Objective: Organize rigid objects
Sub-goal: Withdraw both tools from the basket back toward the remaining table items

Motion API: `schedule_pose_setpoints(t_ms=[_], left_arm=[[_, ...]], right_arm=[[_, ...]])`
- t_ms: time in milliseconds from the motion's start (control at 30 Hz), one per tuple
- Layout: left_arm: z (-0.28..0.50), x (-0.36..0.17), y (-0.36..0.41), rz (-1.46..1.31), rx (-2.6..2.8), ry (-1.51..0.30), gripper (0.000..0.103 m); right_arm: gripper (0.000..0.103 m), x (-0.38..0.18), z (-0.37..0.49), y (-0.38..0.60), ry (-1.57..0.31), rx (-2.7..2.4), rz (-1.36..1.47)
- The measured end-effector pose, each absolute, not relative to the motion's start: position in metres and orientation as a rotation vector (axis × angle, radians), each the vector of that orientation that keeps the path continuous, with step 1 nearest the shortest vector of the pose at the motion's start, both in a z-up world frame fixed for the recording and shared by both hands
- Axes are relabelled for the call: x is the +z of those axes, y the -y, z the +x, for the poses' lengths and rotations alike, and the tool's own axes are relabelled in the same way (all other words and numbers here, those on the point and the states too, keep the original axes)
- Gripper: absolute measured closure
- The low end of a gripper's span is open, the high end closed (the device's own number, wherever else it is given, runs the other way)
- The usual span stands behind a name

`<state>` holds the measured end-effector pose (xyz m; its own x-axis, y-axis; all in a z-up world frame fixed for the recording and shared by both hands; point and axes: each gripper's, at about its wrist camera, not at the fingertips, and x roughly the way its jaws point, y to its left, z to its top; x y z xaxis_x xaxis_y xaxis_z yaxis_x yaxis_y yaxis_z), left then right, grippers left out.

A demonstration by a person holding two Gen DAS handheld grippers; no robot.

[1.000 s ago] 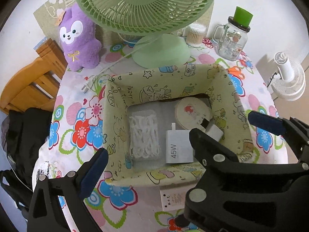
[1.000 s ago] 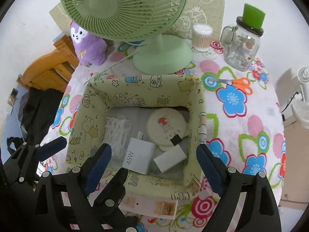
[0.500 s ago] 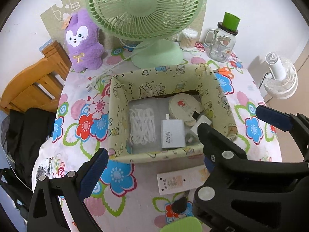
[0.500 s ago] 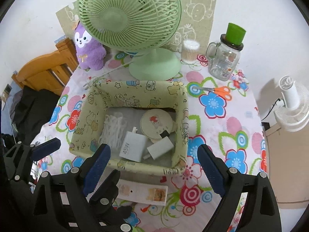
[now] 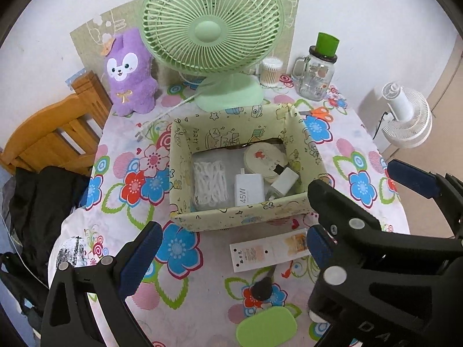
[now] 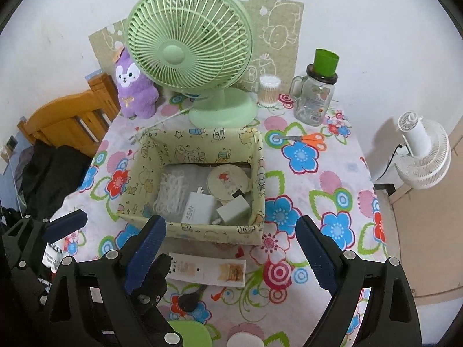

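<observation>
A pale green fabric box [image 5: 199, 141] [image 6: 249, 231] stands mid-table. In it lie a white 45W charger [image 5: 249, 189] [image 6: 199, 208], a smaller white charger [image 5: 285, 182] [image 6: 233, 209], a round tin [image 5: 264, 157] [image 6: 227, 180] and a white cable bundle [image 5: 209, 179] [image 6: 170, 192]. My left gripper [image 5: 228, 245] is open and empty, above the table in front of the box. My right gripper [image 6: 231, 251] is open and empty, also in front of the box. A white card [image 5: 269, 250] [image 6: 208, 269], a black knob [image 5: 262, 287] [image 6: 188, 300] and a green oval item [image 5: 266, 326] lie near the front.
A green desk fan [image 5: 214, 29] [image 6: 188, 40] stands behind the box. A purple plush [image 5: 128, 75], a cotton swab jar [image 5: 270, 72], a glass jar with green lid [image 5: 317, 69] and orange scissors [image 6: 309, 138] lie at the back. A wooden chair [image 5: 49, 136] stands left, a white fan [image 5: 408, 118] right.
Both grippers have pulled back and up from the box, so more of the table shows. The card, black knob and green item in front of the box have come into view.
</observation>
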<state>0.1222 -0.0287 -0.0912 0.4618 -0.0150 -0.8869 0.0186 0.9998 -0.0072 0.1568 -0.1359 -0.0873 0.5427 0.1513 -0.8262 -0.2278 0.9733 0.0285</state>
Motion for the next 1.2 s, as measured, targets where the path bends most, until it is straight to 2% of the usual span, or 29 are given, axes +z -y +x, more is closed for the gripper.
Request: schedule_pose_setpoints(t_ms=[533, 1200], left_arm=[[0.090, -0.080, 0.019, -0.001, -0.055, -1.050, 0.002], [0.062, -0.122, 0.023, 0.043, -0.190, -1.085, 0.002]], right_arm=[[0.010, -0.075, 0.117, 0.144, -0.935, 0.210, -0.026], [0.010, -0.111, 0.069, 0.161, -0.945, 0.117, 0.016]])
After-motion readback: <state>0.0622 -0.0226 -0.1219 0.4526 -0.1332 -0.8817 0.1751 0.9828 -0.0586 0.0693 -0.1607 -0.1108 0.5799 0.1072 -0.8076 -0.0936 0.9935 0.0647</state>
